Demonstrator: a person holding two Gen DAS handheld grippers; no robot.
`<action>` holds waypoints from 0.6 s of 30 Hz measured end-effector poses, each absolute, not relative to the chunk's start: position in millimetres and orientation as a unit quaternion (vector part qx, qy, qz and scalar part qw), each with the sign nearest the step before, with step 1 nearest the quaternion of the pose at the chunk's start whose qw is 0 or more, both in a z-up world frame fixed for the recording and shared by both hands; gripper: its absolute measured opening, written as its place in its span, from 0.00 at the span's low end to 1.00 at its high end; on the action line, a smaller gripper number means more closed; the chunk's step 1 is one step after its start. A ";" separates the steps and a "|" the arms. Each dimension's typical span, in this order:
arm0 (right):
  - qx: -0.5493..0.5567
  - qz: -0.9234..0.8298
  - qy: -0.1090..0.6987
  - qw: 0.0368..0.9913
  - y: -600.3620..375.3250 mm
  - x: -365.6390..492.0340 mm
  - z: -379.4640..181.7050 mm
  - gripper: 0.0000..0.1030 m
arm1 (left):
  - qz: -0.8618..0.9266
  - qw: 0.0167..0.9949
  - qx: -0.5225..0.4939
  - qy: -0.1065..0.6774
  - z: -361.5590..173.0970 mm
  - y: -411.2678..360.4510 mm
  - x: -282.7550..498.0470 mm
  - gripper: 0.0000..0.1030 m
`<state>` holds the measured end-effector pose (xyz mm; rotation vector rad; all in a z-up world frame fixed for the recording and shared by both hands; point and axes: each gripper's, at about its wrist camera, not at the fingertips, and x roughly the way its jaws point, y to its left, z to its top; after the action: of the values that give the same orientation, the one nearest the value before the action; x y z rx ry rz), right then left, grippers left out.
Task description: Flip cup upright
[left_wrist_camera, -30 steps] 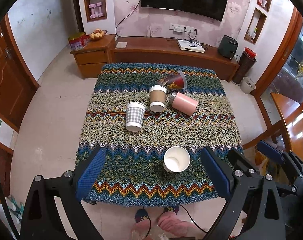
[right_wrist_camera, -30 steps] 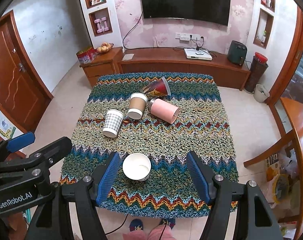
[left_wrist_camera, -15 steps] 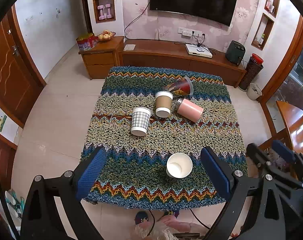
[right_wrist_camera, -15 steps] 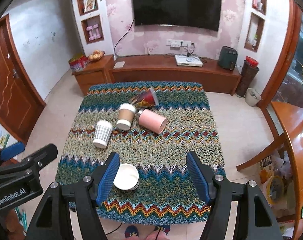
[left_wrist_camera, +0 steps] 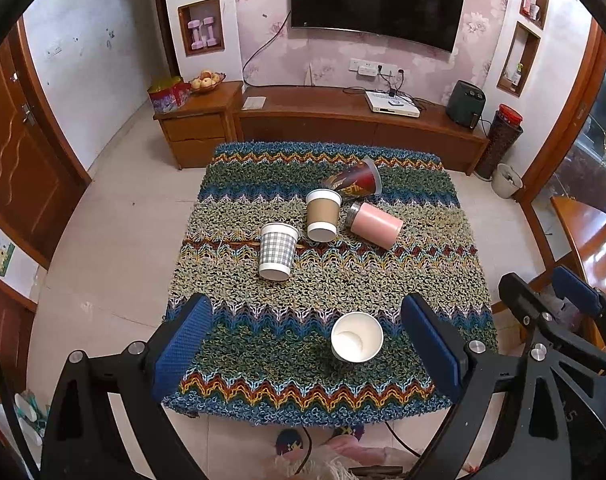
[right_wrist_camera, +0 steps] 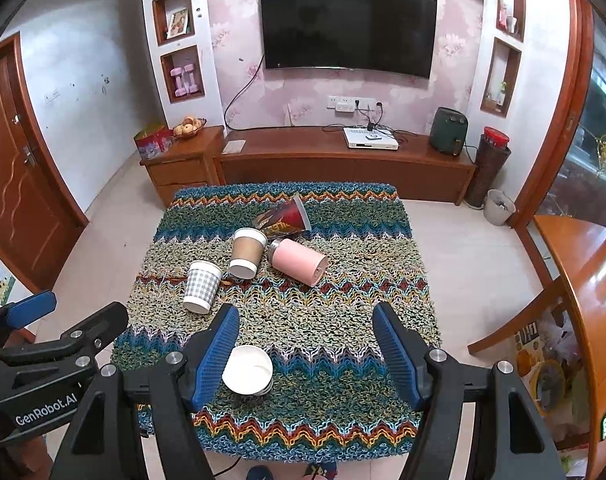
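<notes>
A white paper cup point(left_wrist_camera: 356, 342) stands upright near the table's front edge, mouth up; it also shows in the right wrist view point(right_wrist_camera: 248, 369). A checked cup point(left_wrist_camera: 276, 251), a brown cup point(left_wrist_camera: 322, 215), a pink tumbler point(left_wrist_camera: 374, 224) and a red printed cup point(left_wrist_camera: 354, 179) lie on their sides mid-table. My left gripper point(left_wrist_camera: 307, 354) is open and empty, high above the front edge. My right gripper point(right_wrist_camera: 308, 358) is open and empty, with the white cup beside its left finger point(right_wrist_camera: 215, 356).
The table wears a knitted zigzag cloth point(left_wrist_camera: 263, 340). A wooden TV cabinet point(left_wrist_camera: 343, 120) stands behind it, a door point(left_wrist_camera: 11, 168) at the left, a wooden table and chair point(right_wrist_camera: 563, 300) at the right. The person's slippers point(left_wrist_camera: 291, 442) show below the front edge.
Both grippers have risen and drawn back from the table, so the cups look smaller and lower. The cups have not moved.
</notes>
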<state>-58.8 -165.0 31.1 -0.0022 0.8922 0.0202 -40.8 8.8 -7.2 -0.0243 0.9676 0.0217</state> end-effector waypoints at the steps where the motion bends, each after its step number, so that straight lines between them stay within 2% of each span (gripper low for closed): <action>1: -0.002 0.010 0.431 0.902 -165.1 -58.8 31.2 0.68 | 0.011 0.885 -0.013 0.465 -8.5 9.3 -39.6 0.94; 18: -0.010 0.010 0.420 0.908 -161.1 -59.1 33.5 0.68 | 0.022 0.886 -0.015 0.464 -11.1 13.4 -36.4 0.94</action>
<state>-59.1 -161.1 33.5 -0.0203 0.8665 0.0215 -36.4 13.4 -11.2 -0.0318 0.9642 0.0452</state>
